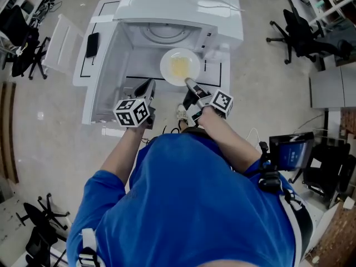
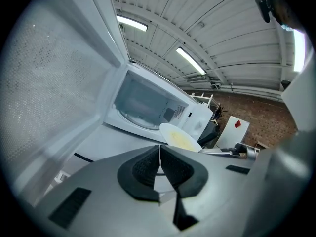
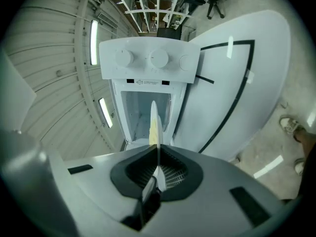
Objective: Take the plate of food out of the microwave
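The plate [image 1: 179, 67] is round and white, with flat yellow food in the middle. It is held level, right at the front of the microwave's open mouth. The right gripper [image 1: 189, 84] pinches the near rim of the plate with its two jaws closed on it. The microwave [image 1: 178, 10] is white and boxy. Its door [image 1: 61, 43] is swung wide open to the left, and the inside is pale
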A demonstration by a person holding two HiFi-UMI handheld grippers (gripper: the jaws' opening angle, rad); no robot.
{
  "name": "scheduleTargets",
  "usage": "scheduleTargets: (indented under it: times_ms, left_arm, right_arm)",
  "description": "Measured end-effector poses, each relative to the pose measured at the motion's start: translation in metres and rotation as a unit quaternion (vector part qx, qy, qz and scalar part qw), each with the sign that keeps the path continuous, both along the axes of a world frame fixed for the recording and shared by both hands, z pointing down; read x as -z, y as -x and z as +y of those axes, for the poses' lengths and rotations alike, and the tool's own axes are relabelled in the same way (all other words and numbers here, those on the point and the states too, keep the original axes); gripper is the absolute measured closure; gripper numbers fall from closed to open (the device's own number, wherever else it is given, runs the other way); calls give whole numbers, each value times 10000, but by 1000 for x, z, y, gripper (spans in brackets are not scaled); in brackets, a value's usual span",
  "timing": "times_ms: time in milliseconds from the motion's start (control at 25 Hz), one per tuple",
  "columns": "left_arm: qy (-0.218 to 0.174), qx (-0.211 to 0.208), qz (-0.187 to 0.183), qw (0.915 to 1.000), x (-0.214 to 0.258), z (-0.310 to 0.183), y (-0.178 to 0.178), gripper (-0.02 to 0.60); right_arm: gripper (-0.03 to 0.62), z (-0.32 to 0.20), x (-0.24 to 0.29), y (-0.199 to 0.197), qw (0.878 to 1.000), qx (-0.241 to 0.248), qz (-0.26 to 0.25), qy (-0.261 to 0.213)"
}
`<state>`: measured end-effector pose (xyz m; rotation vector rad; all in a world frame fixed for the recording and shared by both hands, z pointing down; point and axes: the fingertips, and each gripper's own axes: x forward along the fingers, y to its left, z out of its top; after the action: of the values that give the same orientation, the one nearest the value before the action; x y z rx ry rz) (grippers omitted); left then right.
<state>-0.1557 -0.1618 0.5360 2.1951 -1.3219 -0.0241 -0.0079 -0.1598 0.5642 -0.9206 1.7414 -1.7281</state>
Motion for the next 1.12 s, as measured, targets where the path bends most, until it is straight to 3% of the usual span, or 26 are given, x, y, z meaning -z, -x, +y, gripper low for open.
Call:
scheduleTargets:
  times_ms: [1120]
  left_arm:
    - [-82, -207, 392, 9990, 14, 74, -14, 568]
  right_arm:
    - [576, 110, 12, -30, 9996, -271, 31, -22]
